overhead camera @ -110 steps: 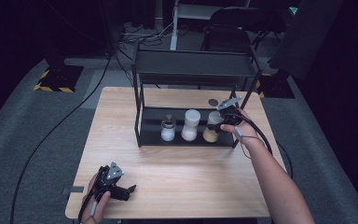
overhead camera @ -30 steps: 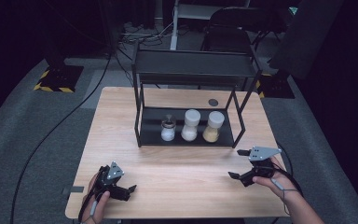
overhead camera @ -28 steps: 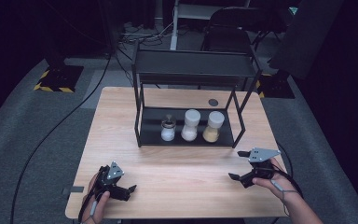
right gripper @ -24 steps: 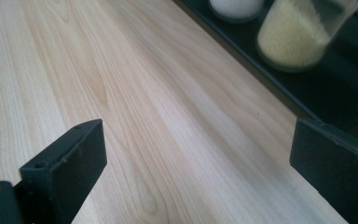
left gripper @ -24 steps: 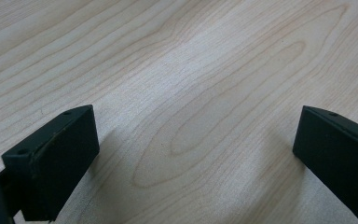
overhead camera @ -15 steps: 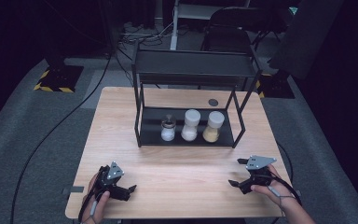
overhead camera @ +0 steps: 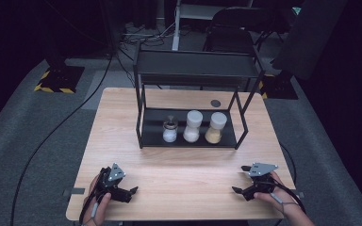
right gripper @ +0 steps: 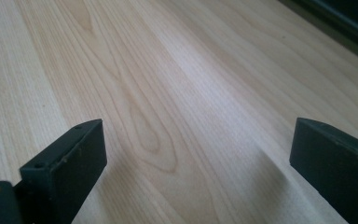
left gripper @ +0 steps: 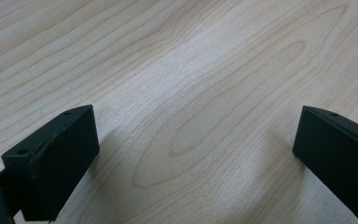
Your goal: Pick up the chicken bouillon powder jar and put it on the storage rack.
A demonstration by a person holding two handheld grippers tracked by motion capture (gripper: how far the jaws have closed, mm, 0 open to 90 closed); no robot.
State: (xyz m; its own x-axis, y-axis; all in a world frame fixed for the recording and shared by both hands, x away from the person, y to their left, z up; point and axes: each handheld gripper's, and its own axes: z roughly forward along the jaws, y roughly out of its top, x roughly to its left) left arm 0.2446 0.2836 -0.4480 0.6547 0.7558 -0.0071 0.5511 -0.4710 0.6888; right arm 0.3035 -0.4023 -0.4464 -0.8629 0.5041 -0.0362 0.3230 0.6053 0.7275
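Right black two-jaw gripper (overhead camera: 241,190) has pulled back from the far right jar at the rack and come down to the near right corner of the light wooden table (overhead camera: 184,174), low over the wood, jaws wide apart with nothing between them; the right gripper view shows bare wood grain between the two black jaws. Left black two-jaw gripper (overhead camera: 131,192) is unchanged at the near left corner, jaws also spread wide and empty, pointing toward the table's middle. Both grippers point at each other, well apart. Black two-tier metal rack (overhead camera: 193,70) stands at the far centre of the table. On its lower shelf, in a row: small glass jar of white powder (overhead camera: 170,131) left, white-lidded jar of white grains (overhead camera: 192,126) middle, white-lidded jar of tan powder (overhead camera: 215,127) right. Small dark round disc (overhead camera: 215,103) lies on the table behind the rack.
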